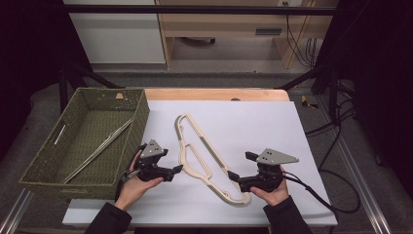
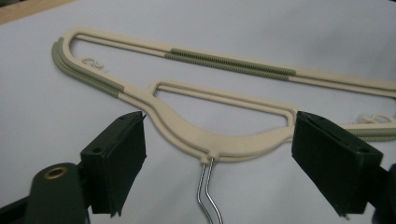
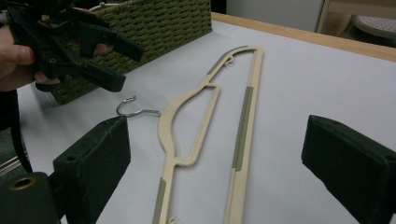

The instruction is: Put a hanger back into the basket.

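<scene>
Hanger (image 1: 204, 156): flat on counter (image 1: 253, 122), long axis running diagonally away from the basket (image 1: 87, 141). Left tongs (image 1: 179, 168) nearer its hook; right tongs (image 1: 233, 175) at its near end; both wide, empty.

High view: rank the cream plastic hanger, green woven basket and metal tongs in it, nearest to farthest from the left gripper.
From the left gripper:
1. Cream plastic hanger, on the white sheet just off its jaw tips.
2. Green woven basket, its near wall on the gripper's other side.
3. Metal tongs, lying inside the basket.
</scene>
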`<move>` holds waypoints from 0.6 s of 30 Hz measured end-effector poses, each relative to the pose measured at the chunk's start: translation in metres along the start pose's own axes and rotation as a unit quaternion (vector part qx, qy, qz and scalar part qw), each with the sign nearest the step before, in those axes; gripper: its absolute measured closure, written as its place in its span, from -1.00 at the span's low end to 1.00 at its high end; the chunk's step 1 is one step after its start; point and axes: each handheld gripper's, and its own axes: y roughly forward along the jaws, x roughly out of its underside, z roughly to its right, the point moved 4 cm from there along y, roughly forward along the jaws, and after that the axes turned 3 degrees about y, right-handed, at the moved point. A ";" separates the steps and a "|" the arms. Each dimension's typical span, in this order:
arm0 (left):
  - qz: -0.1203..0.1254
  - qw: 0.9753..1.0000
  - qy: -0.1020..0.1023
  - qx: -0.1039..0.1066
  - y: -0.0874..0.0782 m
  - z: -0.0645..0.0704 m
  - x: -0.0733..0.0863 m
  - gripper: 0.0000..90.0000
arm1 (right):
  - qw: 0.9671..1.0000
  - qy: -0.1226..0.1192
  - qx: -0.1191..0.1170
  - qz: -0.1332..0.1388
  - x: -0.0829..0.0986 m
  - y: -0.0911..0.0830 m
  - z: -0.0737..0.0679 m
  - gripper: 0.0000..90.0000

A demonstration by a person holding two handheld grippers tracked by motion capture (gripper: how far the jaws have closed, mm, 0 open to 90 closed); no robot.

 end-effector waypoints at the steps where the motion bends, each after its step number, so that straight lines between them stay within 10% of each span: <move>1: -0.004 1.000 0.003 0.001 0.002 0.000 0.001 -0.58 | 1.000 0.000 0.000 0.000 0.000 0.000 0.000 -0.81; 18: -0.082 0.996 0.026 0.014 0.031 0.000 0.019 0.22 | 1.000 -0.002 -0.001 -0.006 0.002 0.002 0.000 -0.81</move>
